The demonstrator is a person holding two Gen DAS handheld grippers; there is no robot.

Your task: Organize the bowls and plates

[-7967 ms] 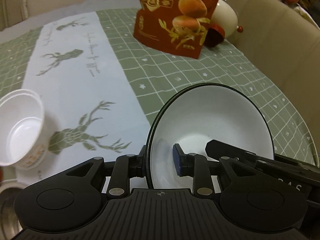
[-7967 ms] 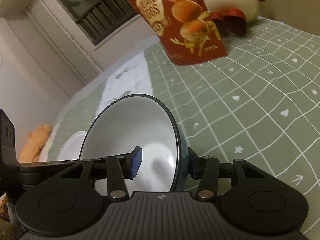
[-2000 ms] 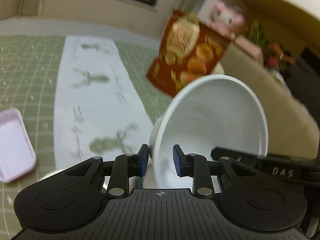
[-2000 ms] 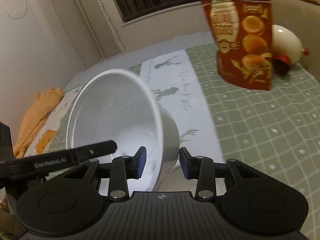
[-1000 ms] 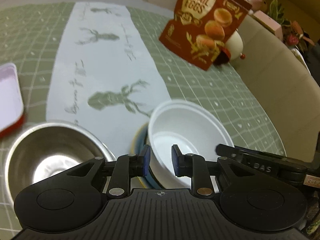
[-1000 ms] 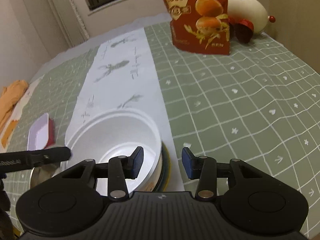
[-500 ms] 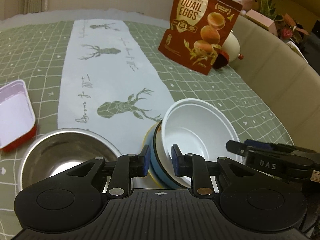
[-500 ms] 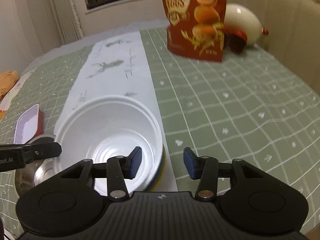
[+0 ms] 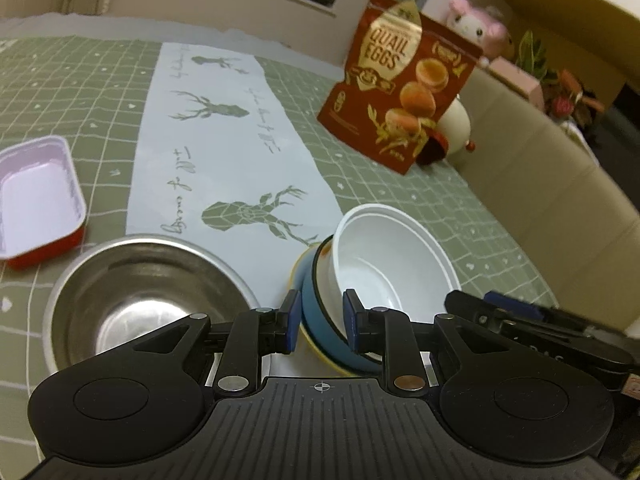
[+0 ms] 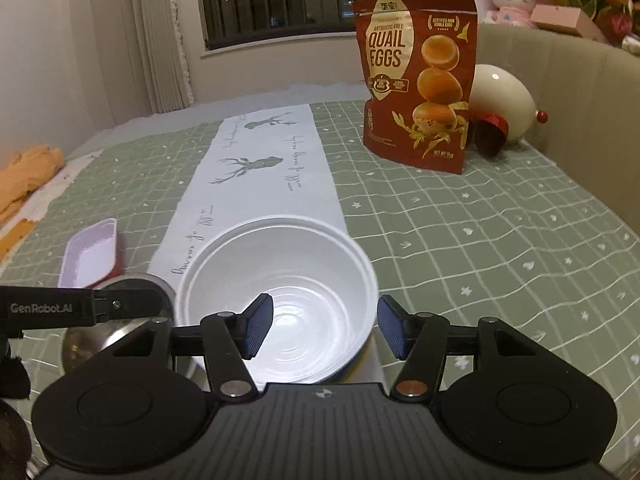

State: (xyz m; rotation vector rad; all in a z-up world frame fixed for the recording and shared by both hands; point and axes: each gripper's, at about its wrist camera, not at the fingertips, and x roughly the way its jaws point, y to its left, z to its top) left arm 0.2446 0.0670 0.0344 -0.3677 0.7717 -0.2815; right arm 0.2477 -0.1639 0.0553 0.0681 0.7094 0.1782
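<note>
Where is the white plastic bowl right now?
Nested atop the blue bowl, right of the steel bowl, is the white plastic bowl.

The steel bowl [image 9: 140, 292] looks like brushed metal with a dull shine. The white bowl [image 10: 280, 288] seems thin matt plastic, ribbed inside. The blue bowl [image 9: 320, 320] under it is glossy enamel. A matt checked cloth [image 10: 500, 240] covers the surface; the quail-egg pouch [image 10: 420, 92] is glossy foil.
</note>
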